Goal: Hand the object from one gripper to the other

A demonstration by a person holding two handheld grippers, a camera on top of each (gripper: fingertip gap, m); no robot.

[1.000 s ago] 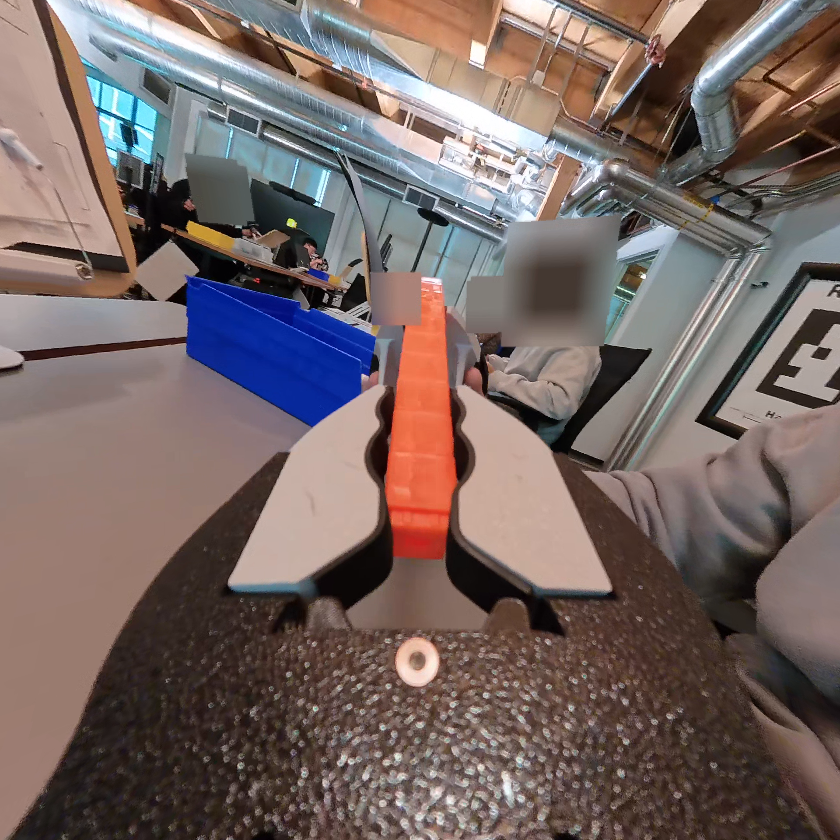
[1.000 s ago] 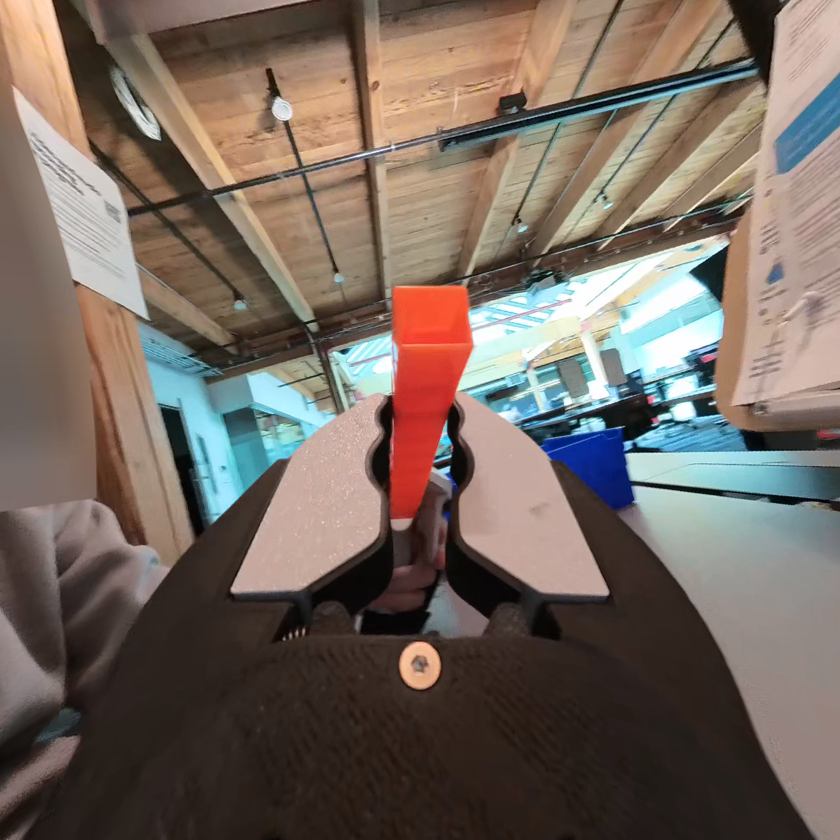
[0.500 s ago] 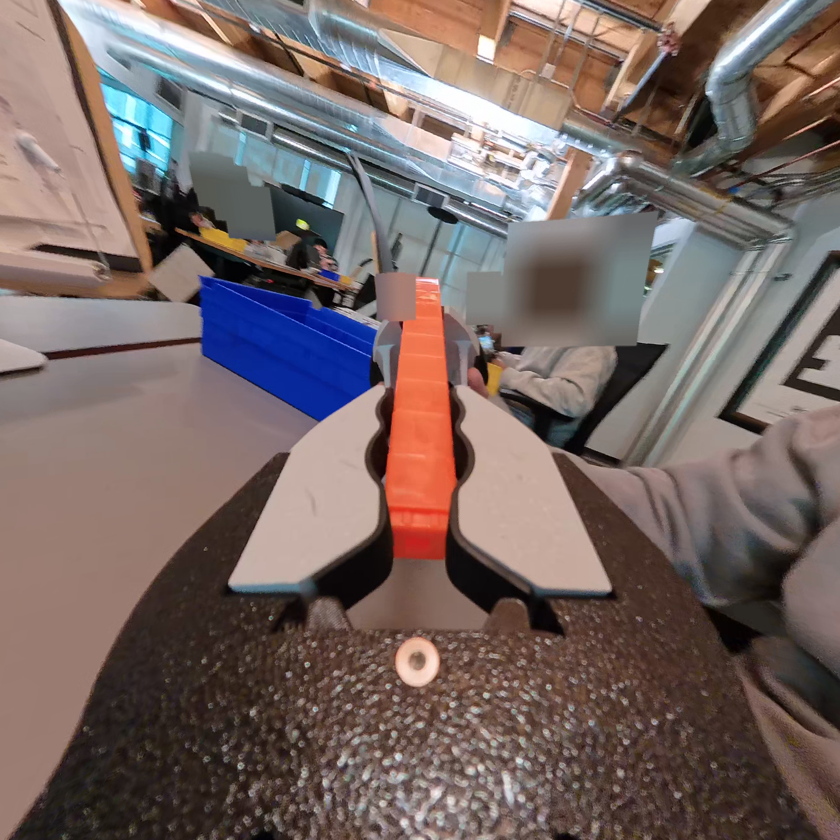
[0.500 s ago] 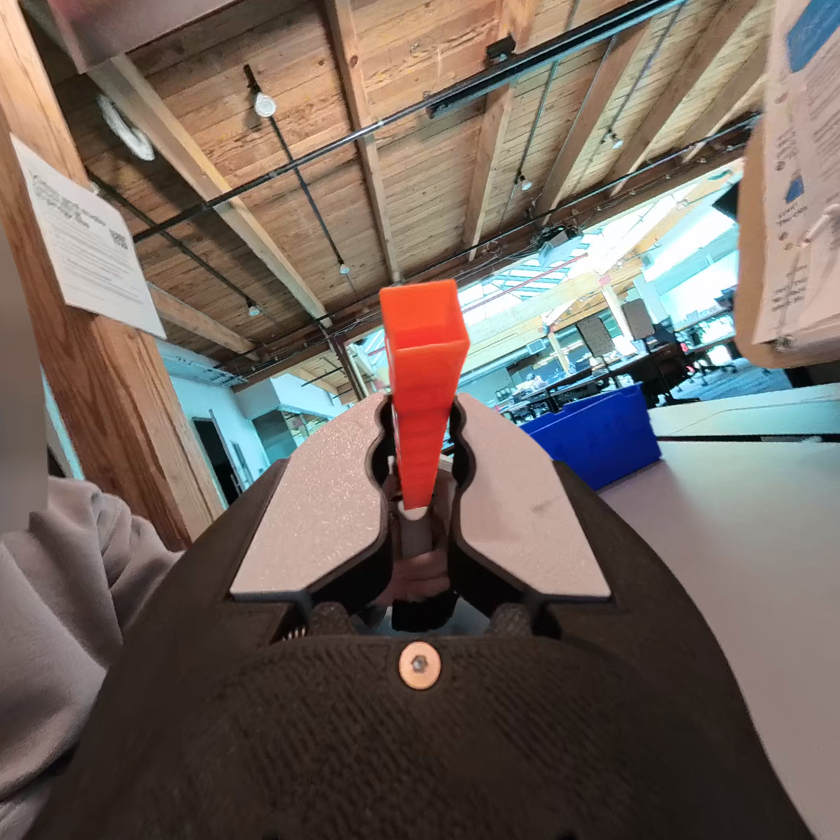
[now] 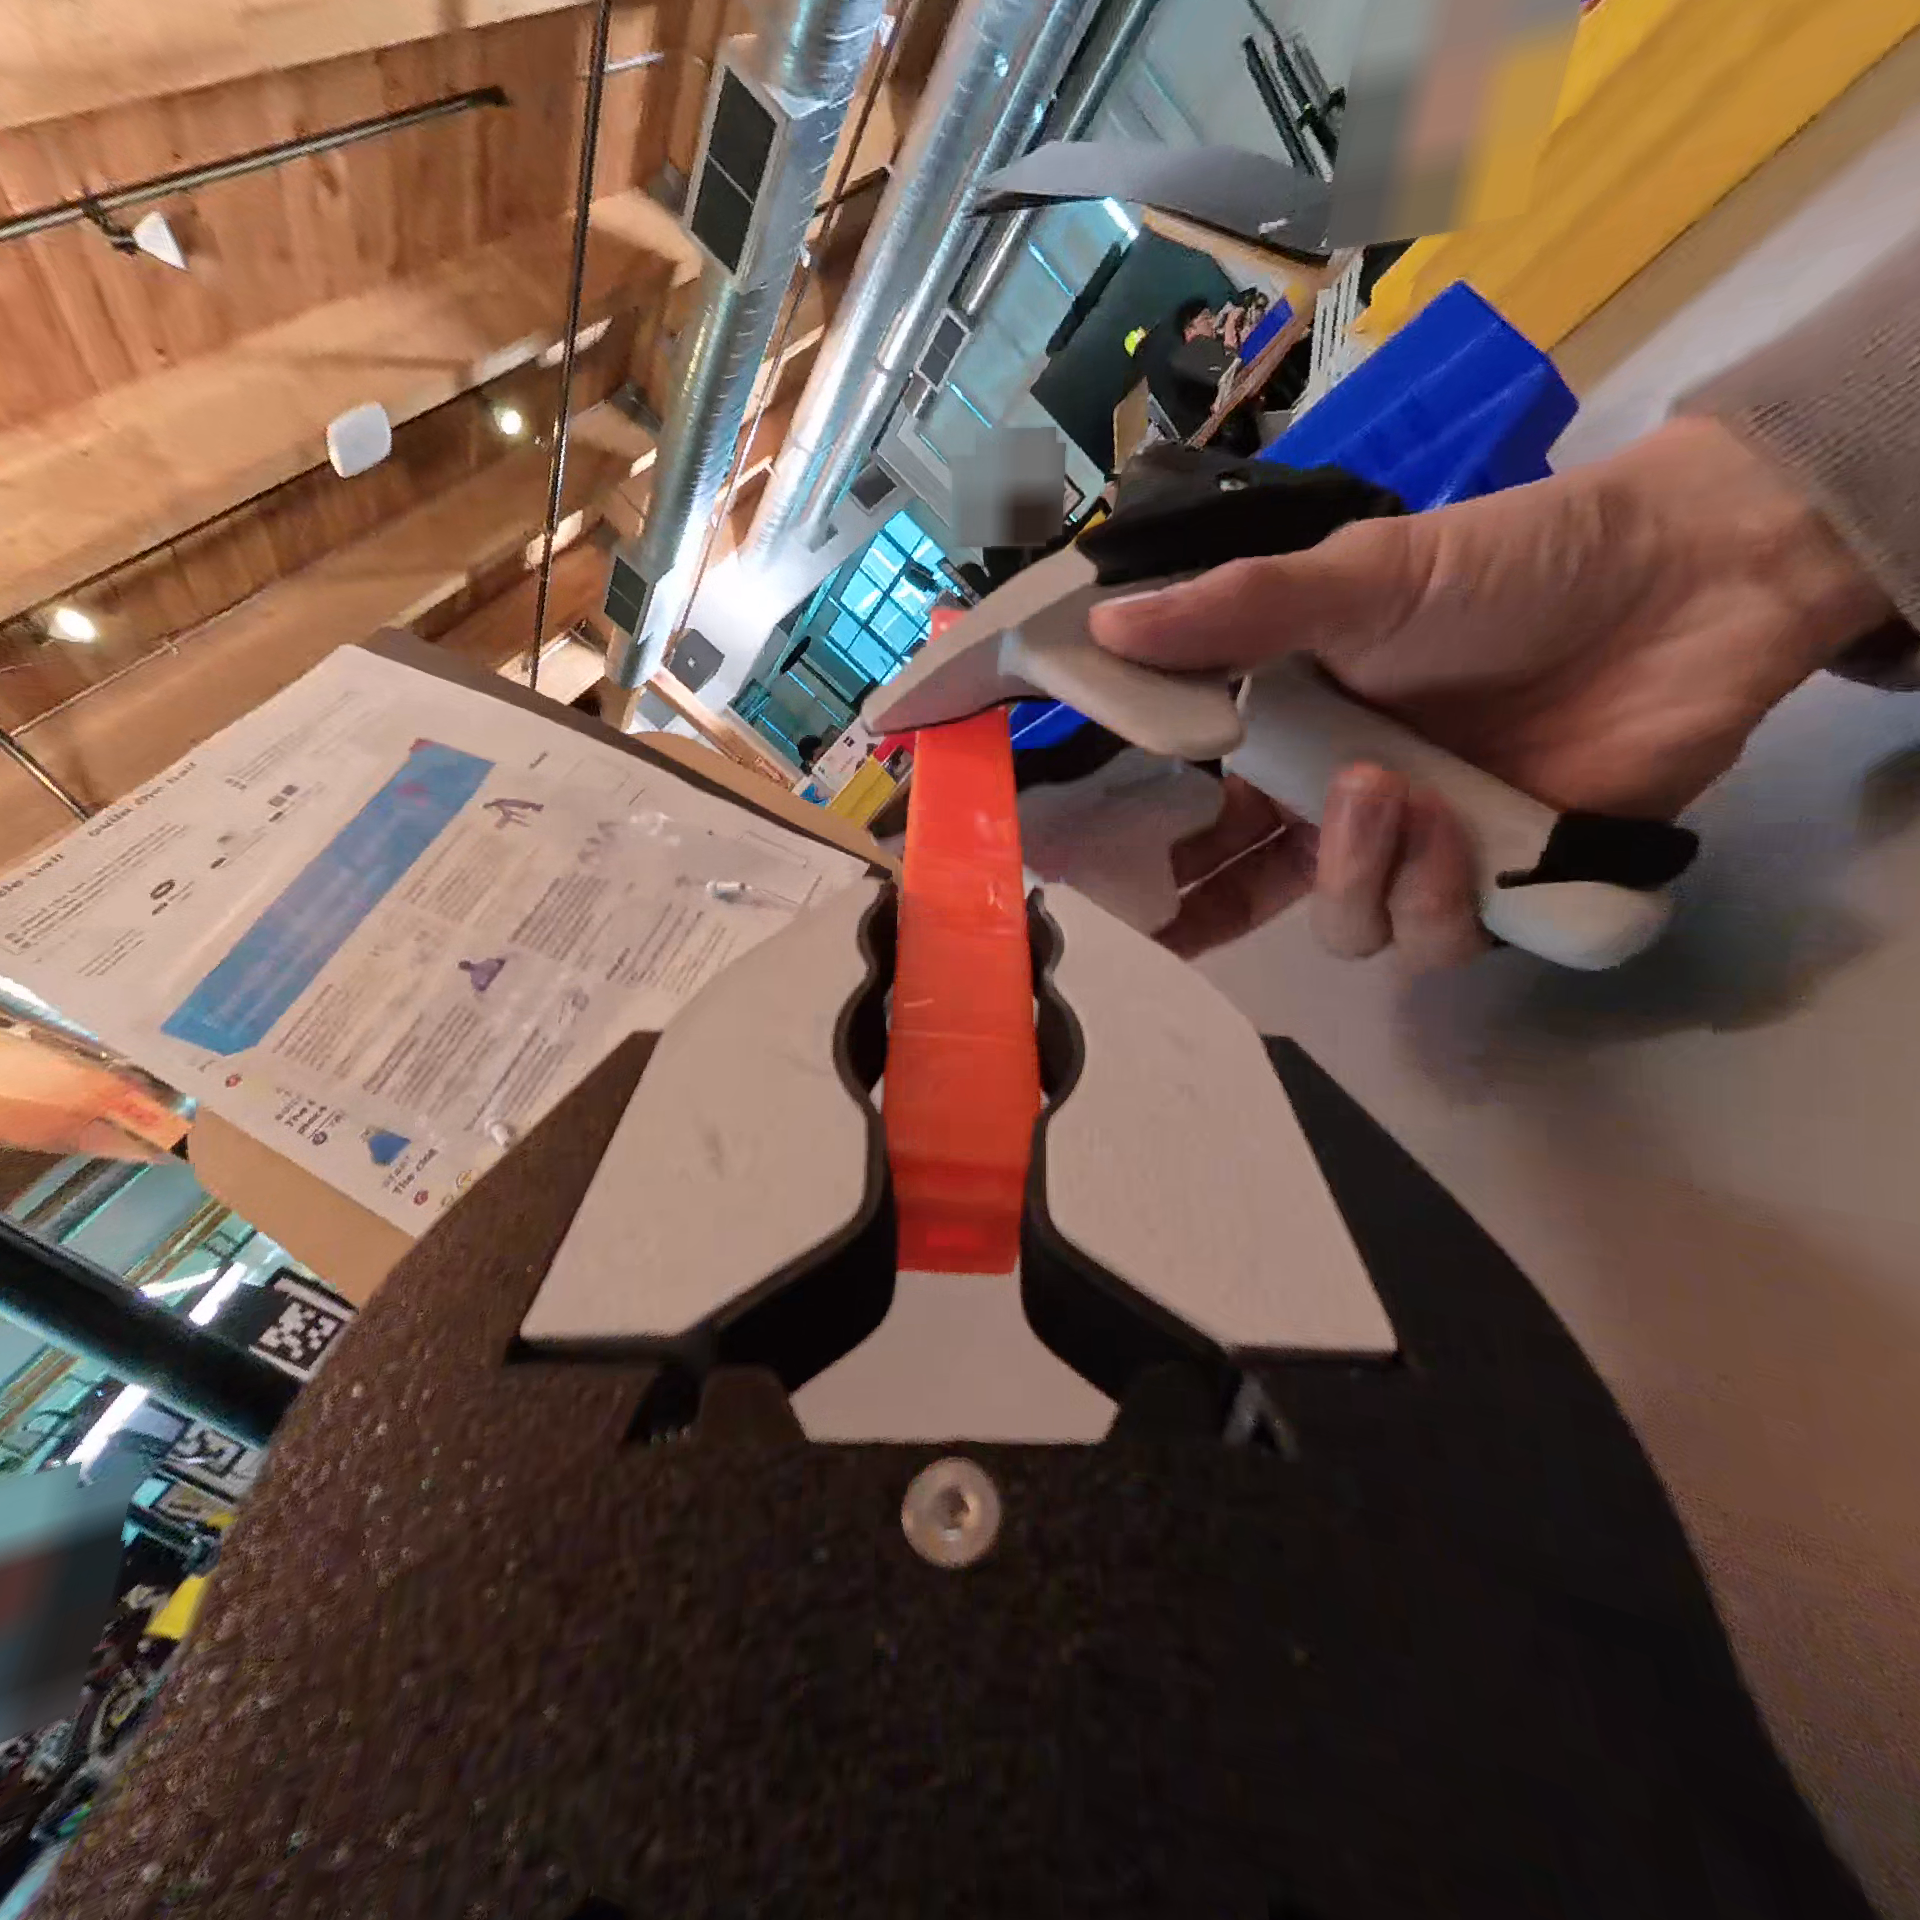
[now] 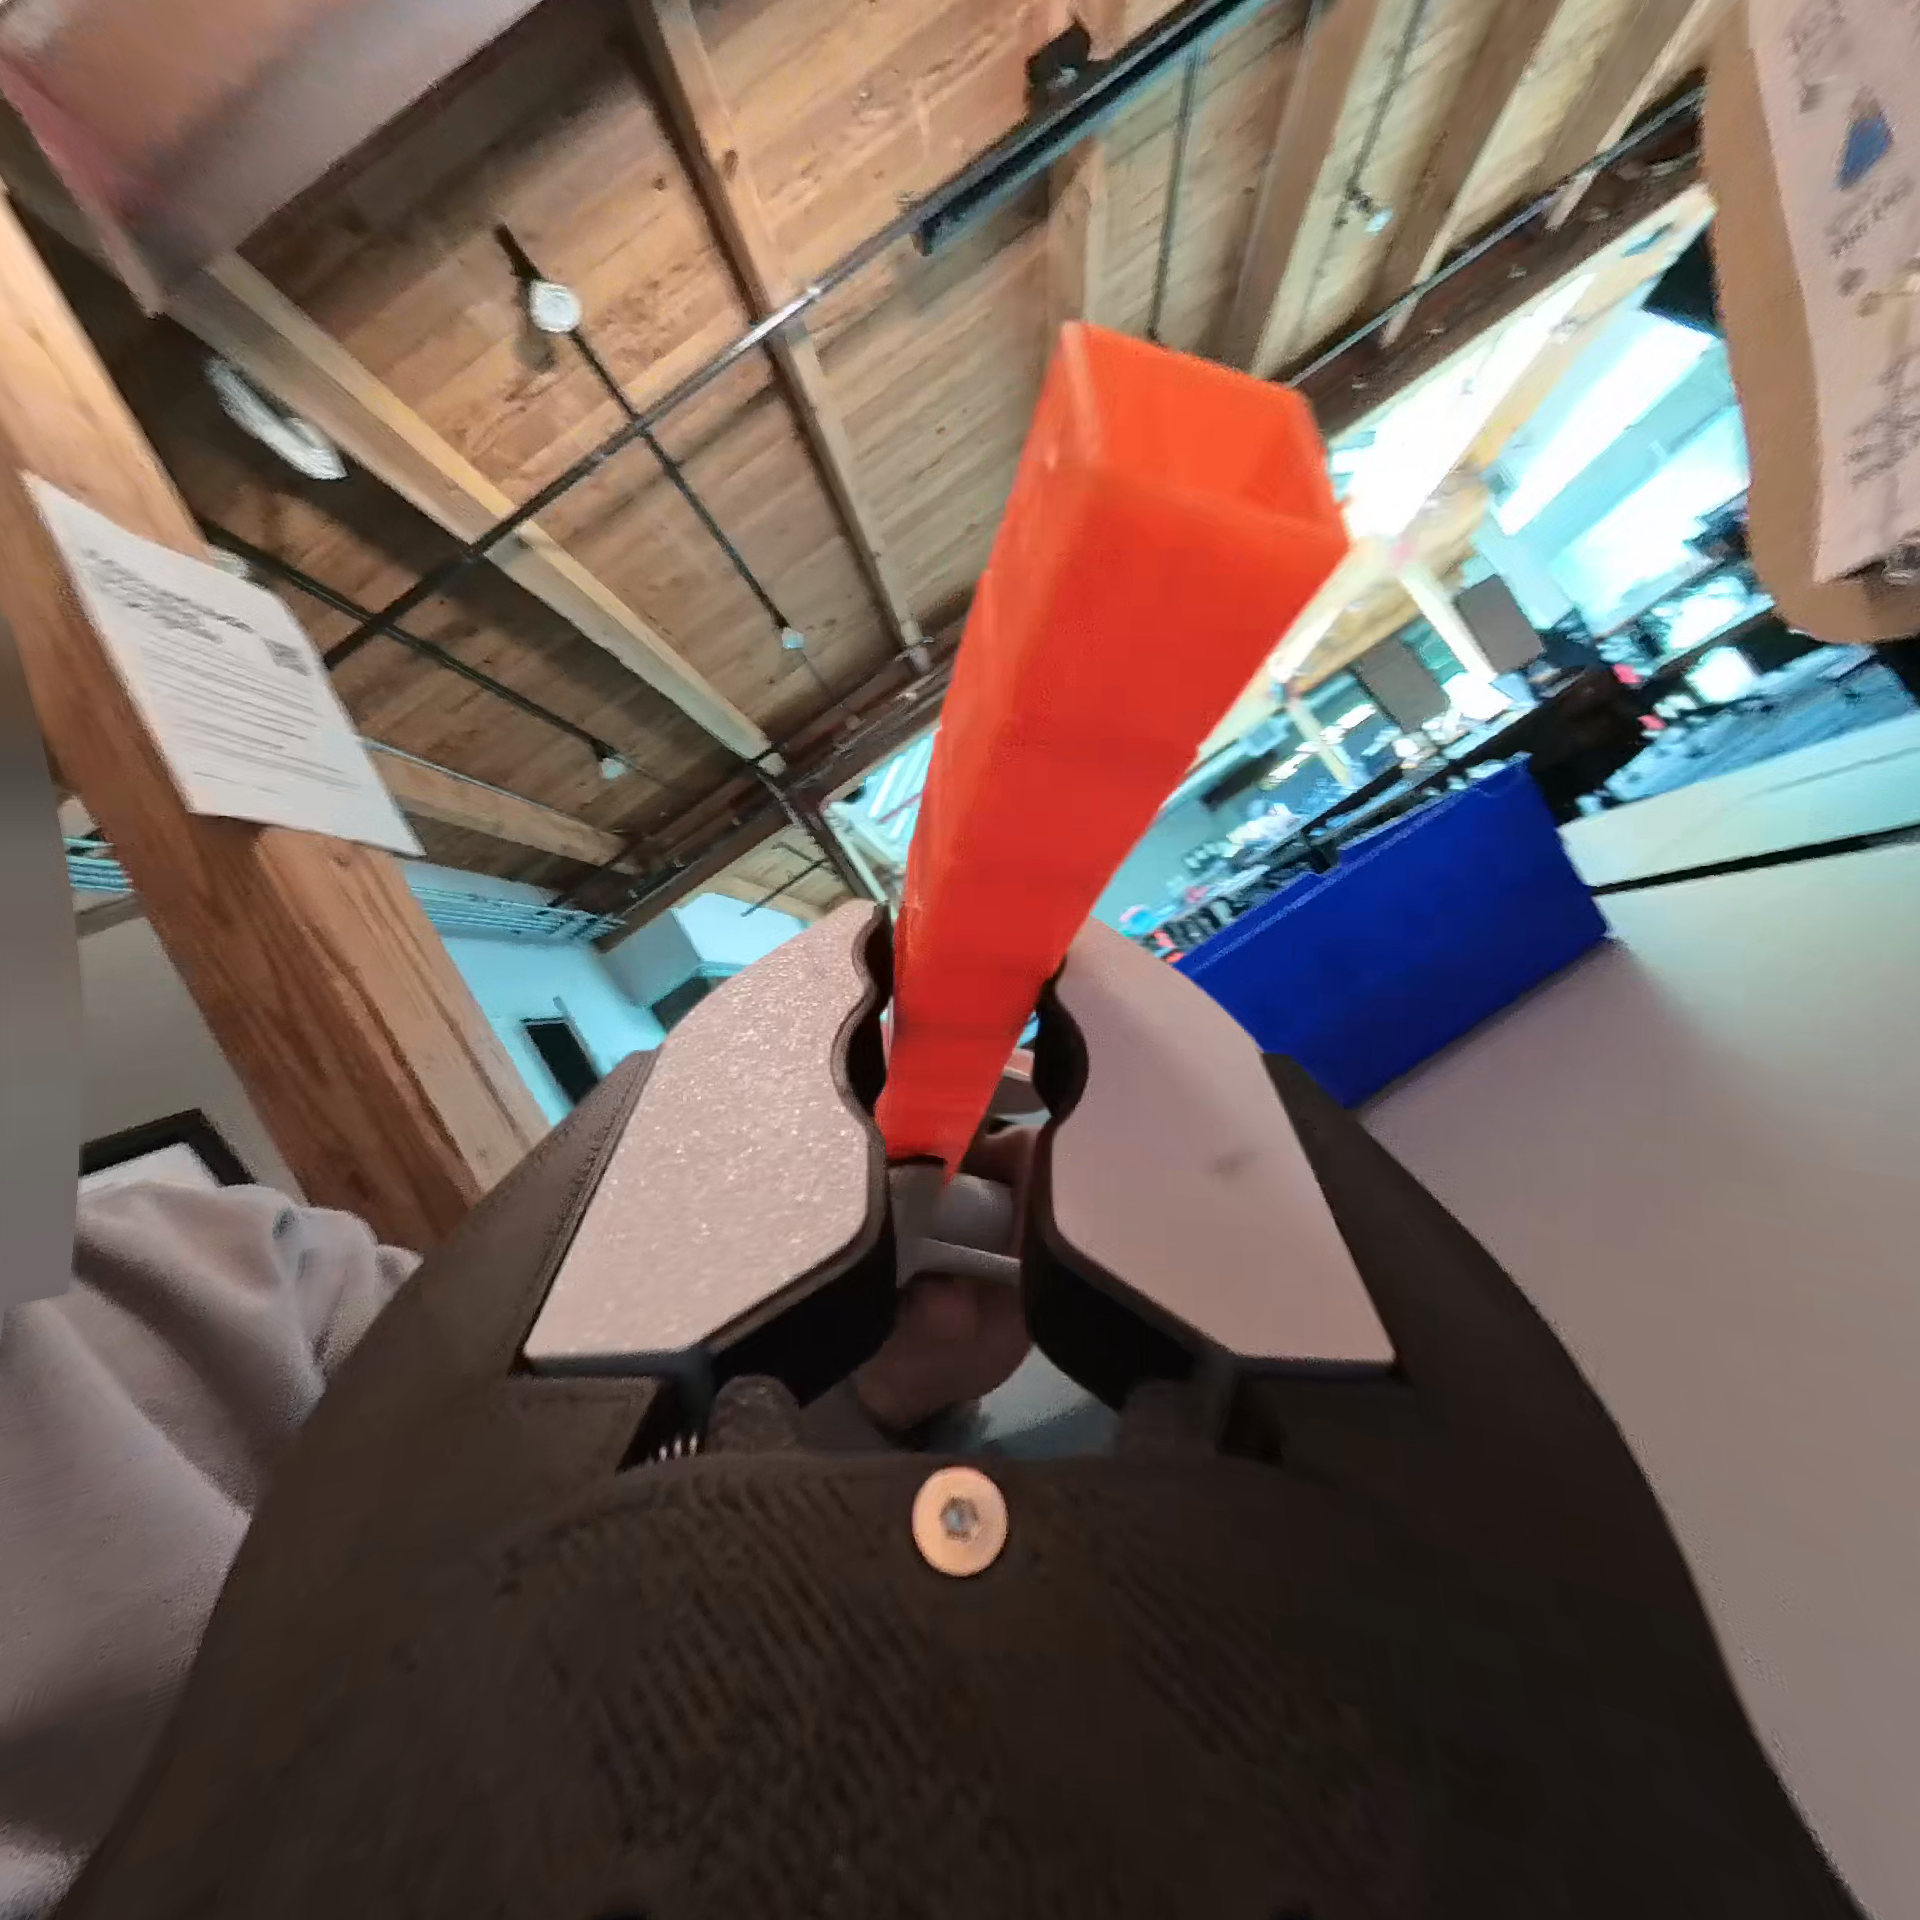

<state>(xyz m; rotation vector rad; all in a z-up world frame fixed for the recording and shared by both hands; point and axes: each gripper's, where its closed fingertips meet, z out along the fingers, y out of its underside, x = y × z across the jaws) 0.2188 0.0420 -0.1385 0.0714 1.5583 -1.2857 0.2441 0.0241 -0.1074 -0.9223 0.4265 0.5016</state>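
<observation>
A long orange bar [image 5: 956, 1039] sits between the fingers of my left gripper [image 5: 961, 904], which is shut on it. The bar runs forward along the fingers. At its far end the right gripper [image 5: 1039, 665], held by a hand [image 5: 1507, 623], closes across it. In the right wrist view the orange bar [image 6: 1091, 675] stands between the fingertips of my right gripper [image 6: 966, 935], shut on it, and leans up to the right, with its hollow square end on top. Grey parts of the left gripper and a hand show below, between the fingers.
A grey table [image 6: 1662, 1143] lies to the right with a blue bin [image 6: 1403, 935] on it; the bin also shows in the left wrist view [image 5: 1434, 416]. A cardboard board with a printed sheet [image 5: 416, 914] stands left. A wooden post [image 6: 260, 935] is at left. About 5 centimetres separates my left fingertips from my right.
The left gripper has rolled and turned, so the right gripper and hand now show at its upper right. In the right wrist view the bar has tilted to the right. Both stay shut on it.
</observation>
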